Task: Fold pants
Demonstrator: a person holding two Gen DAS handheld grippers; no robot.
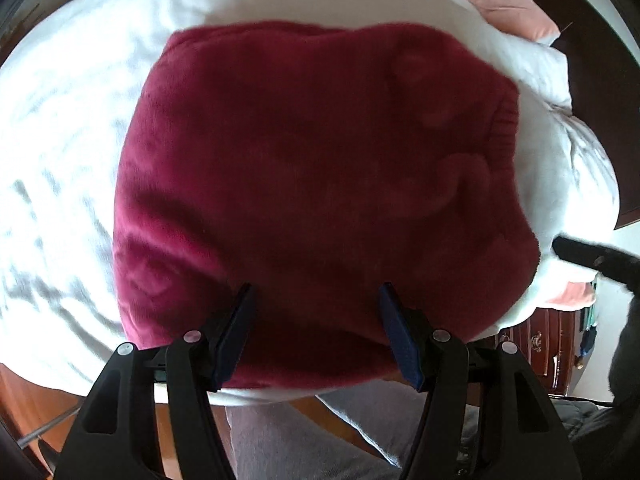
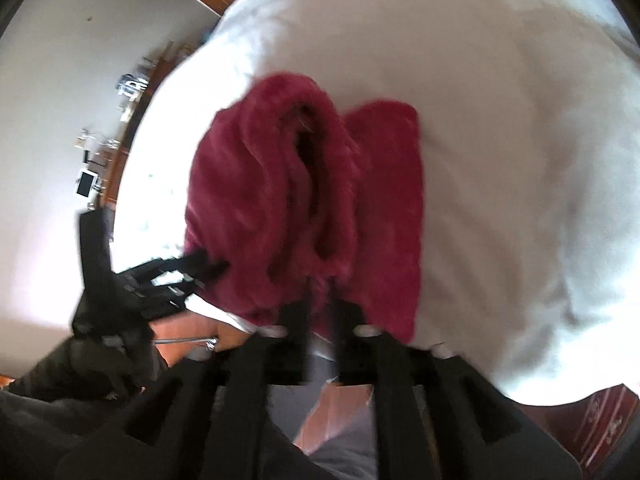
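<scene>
Dark red fleece pants (image 1: 304, 184) lie folded in a thick bundle on a white bed (image 1: 68, 128). My left gripper (image 1: 316, 300) is open, its blue pads on either side of the near edge of the pants, holding nothing. In the right wrist view the pants (image 2: 280, 200) show their ribbed waist opening. My right gripper (image 2: 322, 308) is nearly closed on a bunched edge of the pants; the view is blurred. The left gripper (image 2: 200, 270) shows at the pants' left edge. The right gripper's tip (image 1: 568, 250) shows at the right in the left wrist view.
A pink pillow (image 1: 508, 0) and a white pillow (image 1: 536, 68) lie at the head of the bed. A dark wooden dresser (image 1: 532, 348) stands beside the bed. A white wall (image 2: 48, 92) and a shelf with small items (image 2: 96, 148) are to the left. My grey-trousered legs (image 1: 296, 436) are at the bed's near edge.
</scene>
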